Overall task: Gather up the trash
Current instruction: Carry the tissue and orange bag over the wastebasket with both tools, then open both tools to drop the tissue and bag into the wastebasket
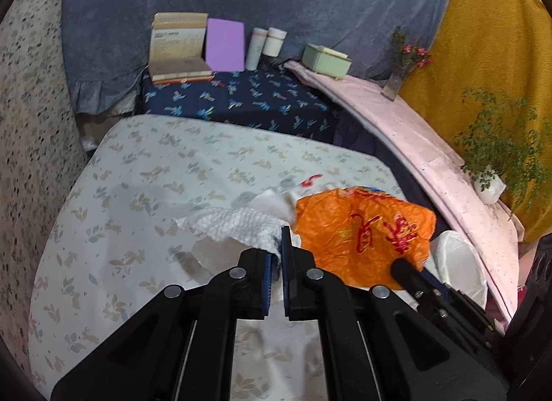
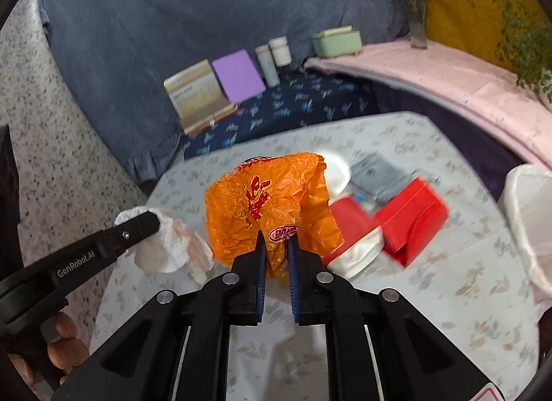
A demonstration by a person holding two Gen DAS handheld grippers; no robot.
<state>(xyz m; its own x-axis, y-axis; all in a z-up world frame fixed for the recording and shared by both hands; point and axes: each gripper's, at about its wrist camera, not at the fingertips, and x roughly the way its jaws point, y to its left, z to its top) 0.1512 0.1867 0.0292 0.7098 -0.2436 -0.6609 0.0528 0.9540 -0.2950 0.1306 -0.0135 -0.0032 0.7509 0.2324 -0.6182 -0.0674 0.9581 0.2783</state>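
Left tongs [image 1: 276, 245] clamped on crumpled tissue [image 1: 234, 225], right tongs [image 2: 276, 245] pinching upright orange wrapper [image 2: 272, 201].

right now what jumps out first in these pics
The crumpled orange plastic bag dominates, pinched in the right gripper above the floral tablecloth. Beside it, the left gripper clamps a wad of white tissue. Red packets lie behind the bag.

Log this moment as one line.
left claw: shut on white tissue | right claw: shut on orange bag | both above table
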